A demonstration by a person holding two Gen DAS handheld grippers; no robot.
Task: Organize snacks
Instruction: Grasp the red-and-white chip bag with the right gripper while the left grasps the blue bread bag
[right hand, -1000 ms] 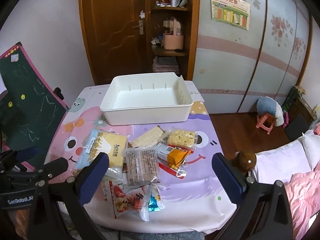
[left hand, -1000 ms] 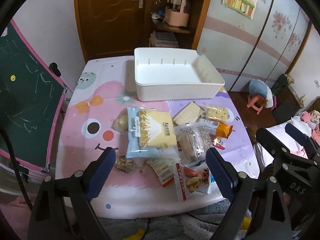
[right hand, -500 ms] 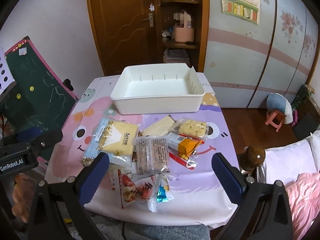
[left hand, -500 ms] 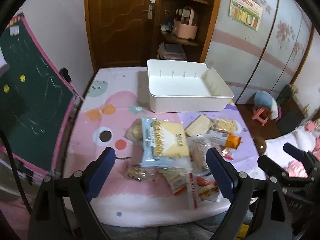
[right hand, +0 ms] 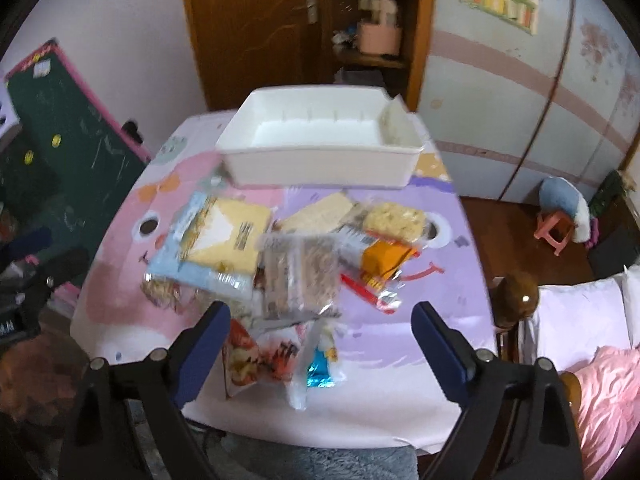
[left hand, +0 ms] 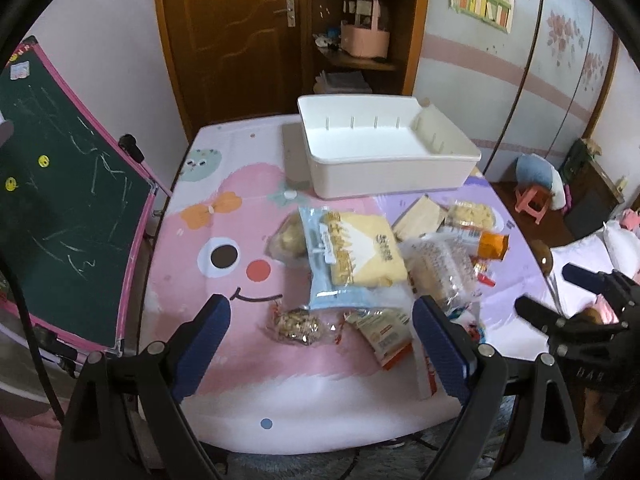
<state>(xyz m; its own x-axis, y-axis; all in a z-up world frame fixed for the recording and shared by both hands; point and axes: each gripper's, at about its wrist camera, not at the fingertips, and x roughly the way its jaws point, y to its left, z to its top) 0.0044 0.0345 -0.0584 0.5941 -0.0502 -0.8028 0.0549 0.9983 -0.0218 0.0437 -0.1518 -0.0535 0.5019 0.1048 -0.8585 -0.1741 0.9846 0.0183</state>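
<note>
- Left wrist view: the white bin (left hand: 384, 160) at twelve o'clock on the desk (left hand: 192, 280) holds nothing, so sorting has not begun.
- Snack packets (left hand: 356, 256) lie heaped at desk centre, all left to move.
- Left gripper (left hand: 320, 332) jaws gape, empty.
- Right gripper (right hand: 320, 332) jaws, just narrowing, grip nothing.

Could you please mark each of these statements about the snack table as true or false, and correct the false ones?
1. The white bin holds no snacks. True.
2. The left gripper is clamped on a packet. False: its jaws are open and hold nothing.
3. The blue-and-yellow snack bag lies on the table in front of the bin. True.
4. The orange packet is inside the bin. False: it lies on the table among the other snacks.
</note>
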